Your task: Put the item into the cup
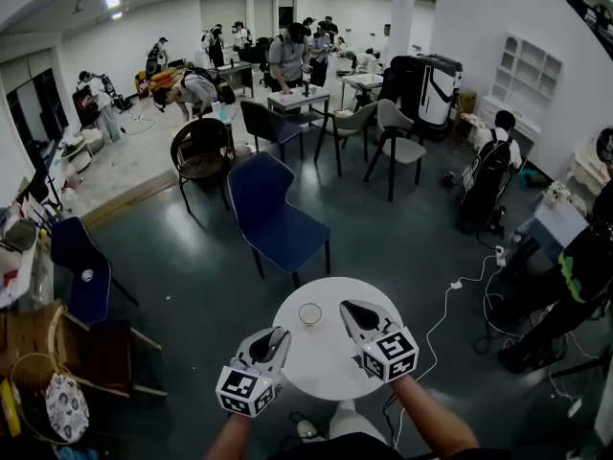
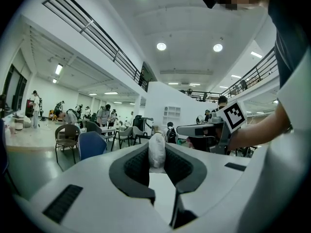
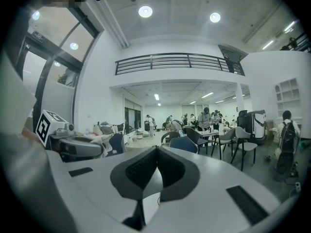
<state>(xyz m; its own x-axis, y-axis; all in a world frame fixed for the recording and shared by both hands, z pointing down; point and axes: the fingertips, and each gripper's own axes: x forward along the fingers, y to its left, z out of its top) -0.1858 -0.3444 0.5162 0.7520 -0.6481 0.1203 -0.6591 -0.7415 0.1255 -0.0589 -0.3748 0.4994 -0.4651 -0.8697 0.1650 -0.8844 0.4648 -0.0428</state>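
A small white cup [image 1: 309, 313] stands on the round white table [image 1: 321, 367], near its far edge. My left gripper [image 1: 278, 334] hovers just left of the cup and is shut on a small whitish item [image 2: 156, 151], which stands upright between the dark pads. In the left gripper view [image 2: 156, 145] the jaws point out level into the room and the cup is hidden. My right gripper [image 1: 348, 308] sits just right of the cup. In its own view [image 3: 156, 153] the jaws meet with nothing between them.
A blue chair [image 1: 273, 214] stands just beyond the table, with more chairs and small tables behind it. Several people work at the back of the hall. Cables [image 1: 450, 305] trail on the floor at right, near a person [image 1: 575, 276] at the edge.
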